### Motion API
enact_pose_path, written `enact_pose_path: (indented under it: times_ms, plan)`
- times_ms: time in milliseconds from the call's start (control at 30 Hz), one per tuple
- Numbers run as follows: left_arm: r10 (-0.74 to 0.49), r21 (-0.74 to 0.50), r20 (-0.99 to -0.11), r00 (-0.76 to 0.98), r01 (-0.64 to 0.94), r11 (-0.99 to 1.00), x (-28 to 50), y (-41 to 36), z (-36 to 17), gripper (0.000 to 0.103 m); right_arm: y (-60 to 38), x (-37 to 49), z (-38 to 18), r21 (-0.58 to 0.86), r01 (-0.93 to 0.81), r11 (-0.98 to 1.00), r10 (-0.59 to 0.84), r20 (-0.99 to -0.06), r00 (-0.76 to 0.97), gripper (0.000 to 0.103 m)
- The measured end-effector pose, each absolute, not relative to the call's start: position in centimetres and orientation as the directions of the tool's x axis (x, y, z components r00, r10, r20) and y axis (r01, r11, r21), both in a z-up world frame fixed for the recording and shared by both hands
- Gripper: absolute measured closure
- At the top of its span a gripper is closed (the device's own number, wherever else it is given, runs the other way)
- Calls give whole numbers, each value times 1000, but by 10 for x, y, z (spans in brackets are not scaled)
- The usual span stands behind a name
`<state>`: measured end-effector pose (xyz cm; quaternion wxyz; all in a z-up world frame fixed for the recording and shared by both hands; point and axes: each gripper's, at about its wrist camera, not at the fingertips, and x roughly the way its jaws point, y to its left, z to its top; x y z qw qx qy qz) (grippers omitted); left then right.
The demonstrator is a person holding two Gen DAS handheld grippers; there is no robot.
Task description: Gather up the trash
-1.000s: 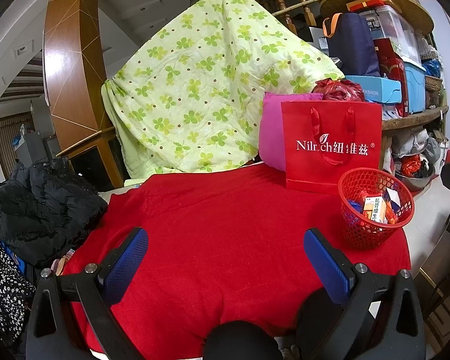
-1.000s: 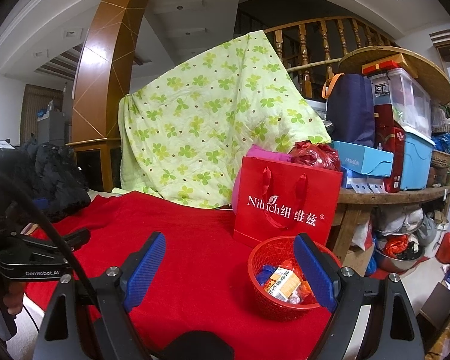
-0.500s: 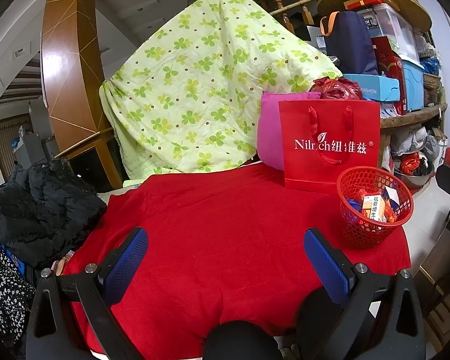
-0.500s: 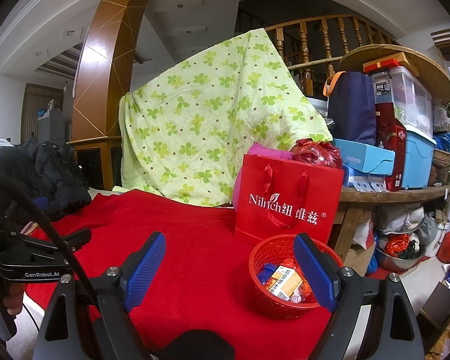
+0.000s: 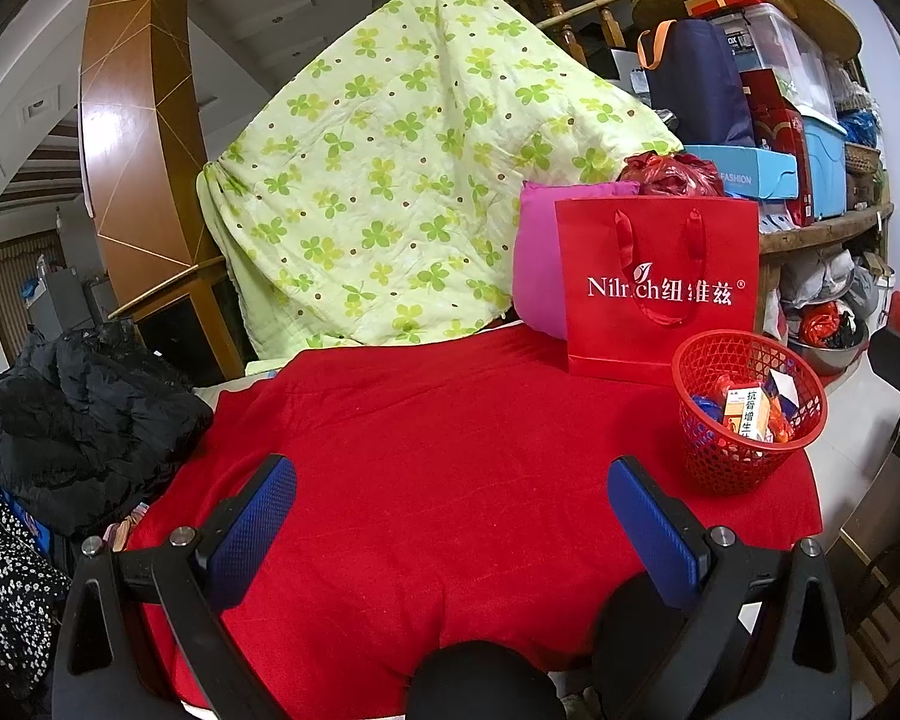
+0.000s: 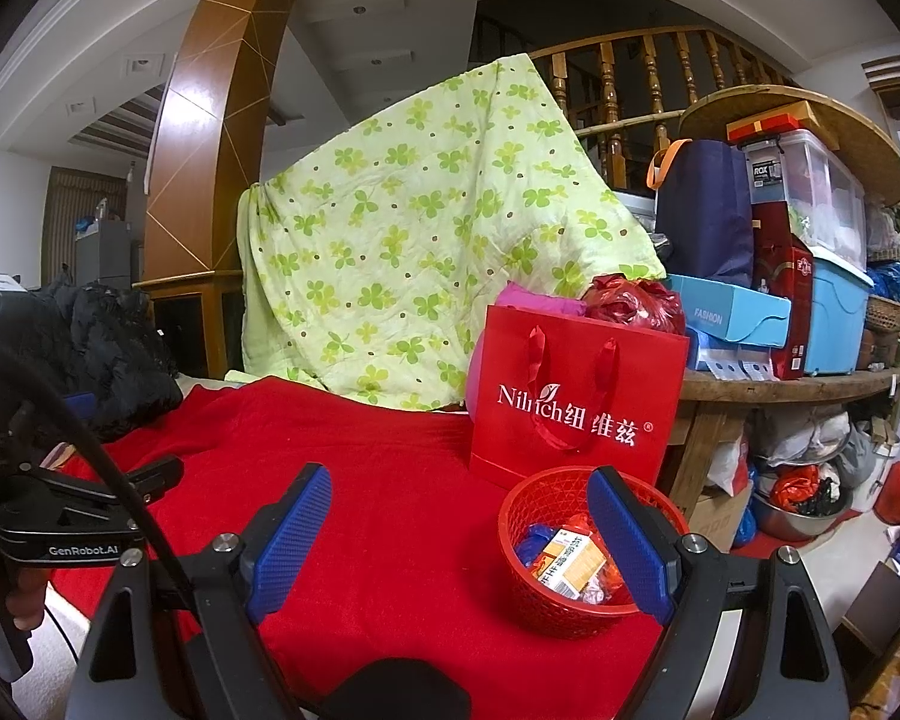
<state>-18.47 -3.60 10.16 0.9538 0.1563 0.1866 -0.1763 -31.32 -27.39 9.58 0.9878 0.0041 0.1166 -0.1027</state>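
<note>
A small red mesh basket (image 5: pixel 729 468) stands on the red cloth (image 5: pixel 450 432) at the right, holding an orange and white box (image 5: pixel 749 414) and several wrappers. It also shows in the right wrist view (image 6: pixel 546 612) with the box (image 6: pixel 570 561) inside. My left gripper (image 5: pixel 450 510) is open and empty, low over the near part of the cloth, left of the basket. My right gripper (image 6: pixel 459 534) is open and empty; its right finger (image 6: pixel 630 546) overlaps the basket in view. The left gripper's body (image 6: pixel 72 528) shows at the left of the right wrist view.
A red paper gift bag (image 5: pixel 660 288) stands behind the basket, with a pink cushion (image 5: pixel 537 264) and a green clover quilt (image 5: pixel 414 180) behind. A black jacket (image 5: pixel 78 414) lies at the left. Cluttered wooden shelves (image 6: pixel 798 378) stand at the right.
Both views shift only slightly; the scene sits a touch lower in frame. Both grippers stay open and empty.
</note>
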Motion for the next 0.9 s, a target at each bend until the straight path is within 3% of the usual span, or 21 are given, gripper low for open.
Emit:
enact_pose_path:
  times_ms: [900]
  plan:
    - [-280, 245, -424, 861, 407, 880, -185, -45, 98, 0, -287, -312, 86, 7, 208, 978, -199, -252, 947, 14]
